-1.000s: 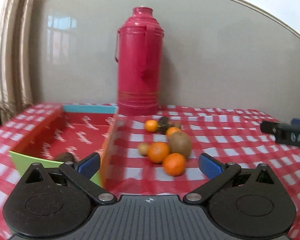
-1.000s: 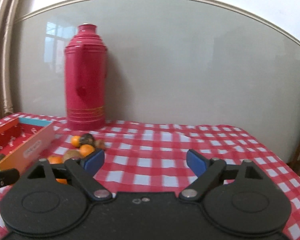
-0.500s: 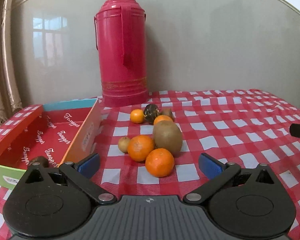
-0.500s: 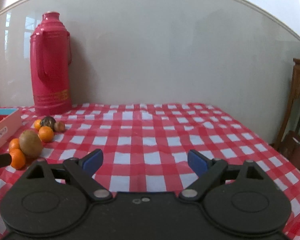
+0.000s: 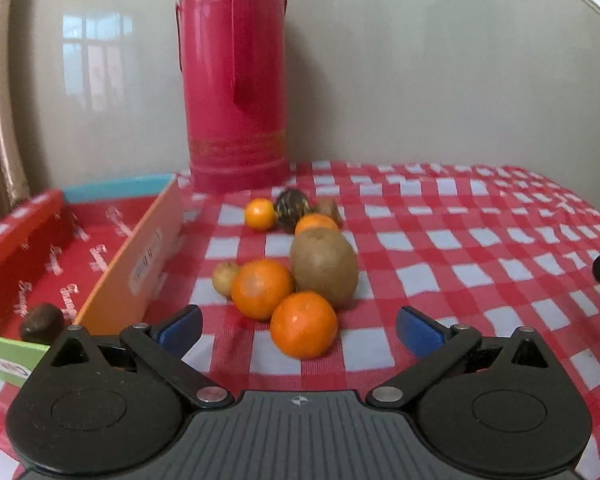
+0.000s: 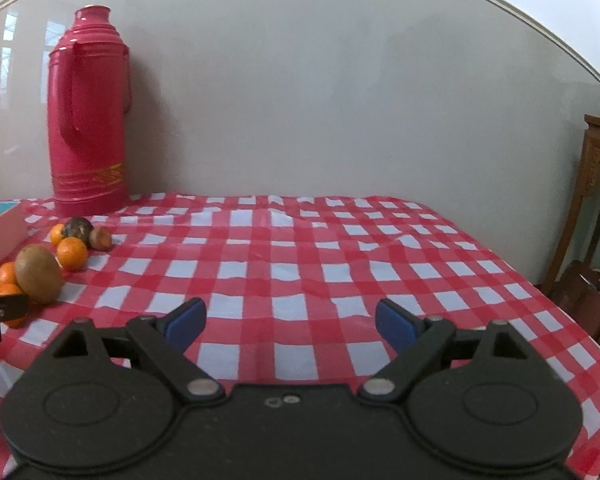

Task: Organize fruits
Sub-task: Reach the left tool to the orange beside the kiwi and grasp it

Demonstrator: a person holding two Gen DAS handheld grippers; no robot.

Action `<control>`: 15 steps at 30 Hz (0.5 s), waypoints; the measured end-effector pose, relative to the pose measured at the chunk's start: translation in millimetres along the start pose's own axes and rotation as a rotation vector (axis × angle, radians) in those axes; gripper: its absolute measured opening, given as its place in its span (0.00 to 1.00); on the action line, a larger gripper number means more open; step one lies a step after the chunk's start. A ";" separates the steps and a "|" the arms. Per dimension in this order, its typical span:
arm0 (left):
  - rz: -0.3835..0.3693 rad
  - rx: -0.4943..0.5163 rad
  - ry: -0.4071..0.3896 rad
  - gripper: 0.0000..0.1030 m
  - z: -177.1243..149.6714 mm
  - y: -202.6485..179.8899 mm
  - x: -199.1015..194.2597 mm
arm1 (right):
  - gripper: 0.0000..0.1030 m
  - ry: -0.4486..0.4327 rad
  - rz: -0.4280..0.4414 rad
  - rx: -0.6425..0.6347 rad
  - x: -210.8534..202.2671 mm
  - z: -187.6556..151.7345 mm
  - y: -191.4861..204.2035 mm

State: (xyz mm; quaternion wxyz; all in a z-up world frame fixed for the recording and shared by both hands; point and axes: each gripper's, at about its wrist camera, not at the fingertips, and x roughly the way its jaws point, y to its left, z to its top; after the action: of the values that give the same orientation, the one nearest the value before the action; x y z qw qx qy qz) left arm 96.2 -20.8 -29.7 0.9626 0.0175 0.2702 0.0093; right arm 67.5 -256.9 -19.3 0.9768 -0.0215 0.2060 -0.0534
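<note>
Here, on the red-and-white checked desk [image 5: 460, 264]: four round orange mandarins [image 5: 303, 325], one brown oval kiwi [image 5: 324, 266], perhaps three small dark or tan fruits [image 5: 292, 209]. Left tongs [image 5: 299, 330] and right tongs [image 6: 290, 322] gape wide, empty, beside the red cardboard box [image 5: 156, 248].

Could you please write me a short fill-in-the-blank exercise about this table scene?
1. The tall thermos is coloured ____.
2. Both the left tool and the right tool stand ____.
3. The brown kiwi lies on the ____ tablecloth.

Answers: red; open; checked
</note>
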 end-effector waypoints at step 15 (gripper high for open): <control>0.016 0.037 0.065 0.52 -3.4 -5.0 19.2 | 0.83 -0.016 0.073 -0.015 28.9 10.1 30.7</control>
State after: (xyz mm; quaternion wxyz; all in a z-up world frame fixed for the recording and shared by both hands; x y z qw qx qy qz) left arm 110.9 -25.2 -42.7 0.9528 0.0372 0.3011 0.0124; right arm 100.8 -229.5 -23.7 0.9796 -0.0217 0.1993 -0.0160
